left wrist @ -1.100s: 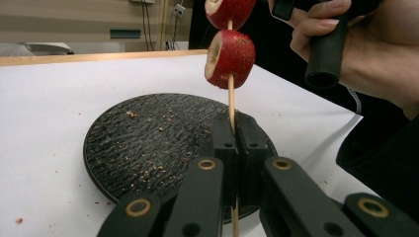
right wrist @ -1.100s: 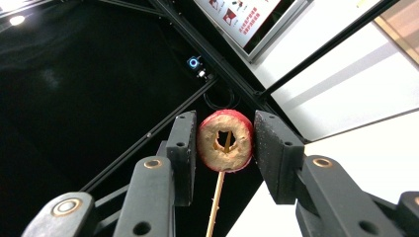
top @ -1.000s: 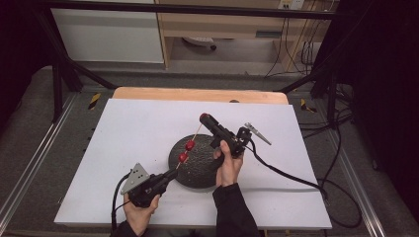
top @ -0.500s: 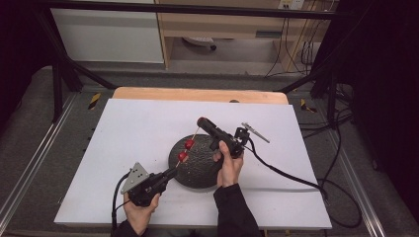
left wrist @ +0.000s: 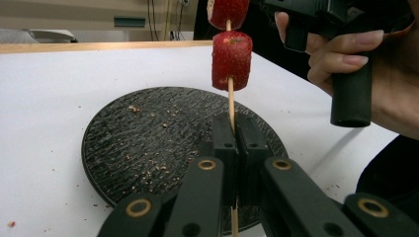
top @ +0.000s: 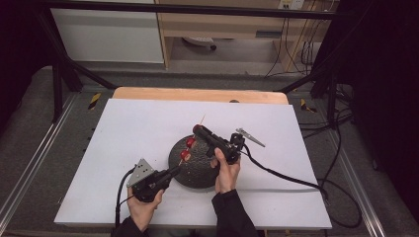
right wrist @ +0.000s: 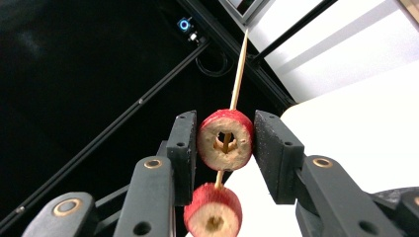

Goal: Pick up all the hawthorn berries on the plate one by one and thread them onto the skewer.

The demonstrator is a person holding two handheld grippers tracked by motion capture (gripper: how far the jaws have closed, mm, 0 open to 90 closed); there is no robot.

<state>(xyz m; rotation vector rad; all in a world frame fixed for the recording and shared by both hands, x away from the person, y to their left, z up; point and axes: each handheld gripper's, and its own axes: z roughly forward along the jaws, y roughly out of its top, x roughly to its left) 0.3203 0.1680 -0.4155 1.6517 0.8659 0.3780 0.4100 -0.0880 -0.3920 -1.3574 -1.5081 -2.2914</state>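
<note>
1. The room behind both hand-held grippers is dim; a pale cabinet [top: 106, 32] and a wooden shelf unit [top: 222, 24] stand at the far side, black frame bars [top: 64, 74] slant down at either flank, and cables [top: 301, 54] hang to the right of the right hand-held gripper.
2. The surface [top: 123, 128] is a white sheet under both hand-held grippers; a strip of wooden edge [top: 163, 94] shows along its far side.
3. A dark round plate [top: 197, 173] lies on the surface directly beneath and between the two hand-held grippers; its textured face [left wrist: 148, 143] carries small crumbs.
4. The right hand-held gripper [right wrist: 226, 143] is held above the plate's far half, its cable [top: 281, 173] trailing off to its right; its jaws are clenched on the upper strawberry piece [right wrist: 225, 139], one pad on each side.
5. The left hand-held gripper [left wrist: 236, 133] sits at the plate's near-left edge; its jaws are clamped tight on the lower part of the wooden skewer [left wrist: 230, 98].
6. The skewer rises from the left hand-held gripper to the right one, tip past the right jaws [right wrist: 239, 64].
7. The lower strawberry piece [left wrist: 231, 59] sits on the stick between the two hand-held grippers, just below the gripped one.
</note>
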